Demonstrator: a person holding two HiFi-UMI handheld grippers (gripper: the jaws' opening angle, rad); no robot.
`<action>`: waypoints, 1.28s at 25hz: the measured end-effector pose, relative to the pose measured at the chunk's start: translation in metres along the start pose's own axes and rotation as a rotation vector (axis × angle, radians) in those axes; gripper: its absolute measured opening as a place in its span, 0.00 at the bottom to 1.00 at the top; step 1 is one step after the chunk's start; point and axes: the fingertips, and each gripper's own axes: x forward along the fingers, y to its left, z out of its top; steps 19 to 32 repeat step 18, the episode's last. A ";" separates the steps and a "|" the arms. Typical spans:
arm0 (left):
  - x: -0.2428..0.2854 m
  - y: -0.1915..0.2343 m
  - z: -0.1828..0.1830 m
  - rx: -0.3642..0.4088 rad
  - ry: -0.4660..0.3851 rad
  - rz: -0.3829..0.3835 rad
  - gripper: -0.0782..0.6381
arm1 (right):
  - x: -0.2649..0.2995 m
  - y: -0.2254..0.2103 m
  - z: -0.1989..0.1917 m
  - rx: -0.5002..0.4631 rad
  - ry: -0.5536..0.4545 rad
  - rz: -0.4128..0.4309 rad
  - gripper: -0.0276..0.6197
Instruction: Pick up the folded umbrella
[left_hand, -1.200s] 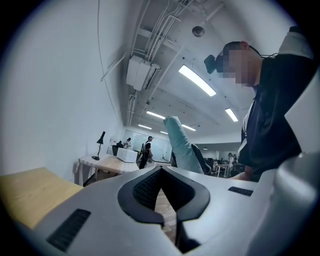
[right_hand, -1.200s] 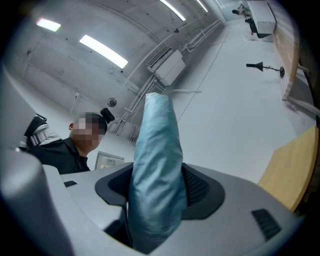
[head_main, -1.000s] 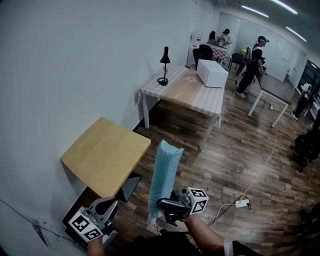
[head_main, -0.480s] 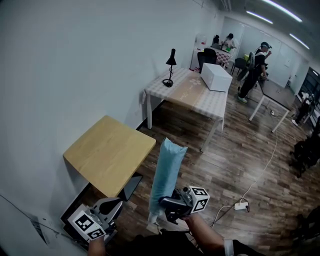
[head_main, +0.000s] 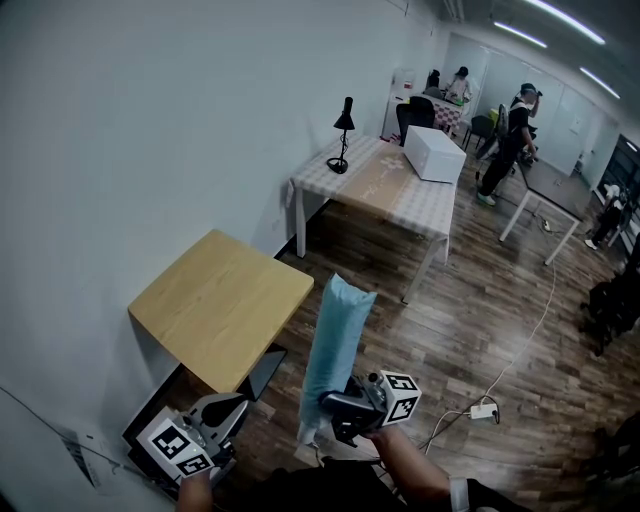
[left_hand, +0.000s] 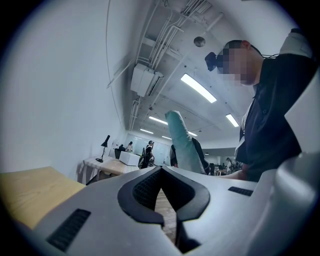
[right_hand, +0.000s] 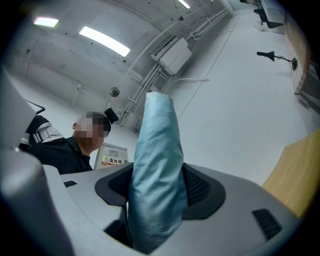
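Observation:
The folded umbrella (head_main: 335, 340) is a light blue roll in its sleeve, held off the floor and slanting upward. My right gripper (head_main: 335, 415) is shut on its lower part. In the right gripper view the umbrella (right_hand: 157, 165) fills the space between the black pads of the right gripper (right_hand: 157, 200) and rises toward the ceiling. My left gripper (head_main: 215, 412) sits low at the left, shut and empty. In the left gripper view the left gripper (left_hand: 161, 172) has its tips together, and the umbrella (left_hand: 182, 145) stands beyond them.
A small wooden table (head_main: 220, 305) stands against the white wall at the left, with a dark flat thing (head_main: 262, 372) under it. Farther off is a long checked table (head_main: 385, 185) with a black lamp (head_main: 343, 135) and a white box (head_main: 433, 153). A power strip (head_main: 483, 408) lies on the wood floor. A person (head_main: 510, 135) stands at the back.
The head view has shifted a little, so the tables sit slightly lower right. The right gripper's hold on the umbrella is the same, and the left gripper has kept still.

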 end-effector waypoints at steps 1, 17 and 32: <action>0.001 -0.001 -0.001 0.000 0.002 -0.002 0.12 | -0.001 0.001 0.000 0.000 0.001 -0.001 0.46; 0.034 -0.015 -0.010 -0.006 0.030 -0.030 0.12 | -0.030 0.008 0.021 -0.027 -0.018 -0.020 0.46; 0.038 -0.017 -0.011 -0.007 0.031 -0.033 0.13 | -0.033 0.009 0.023 -0.030 -0.020 -0.023 0.46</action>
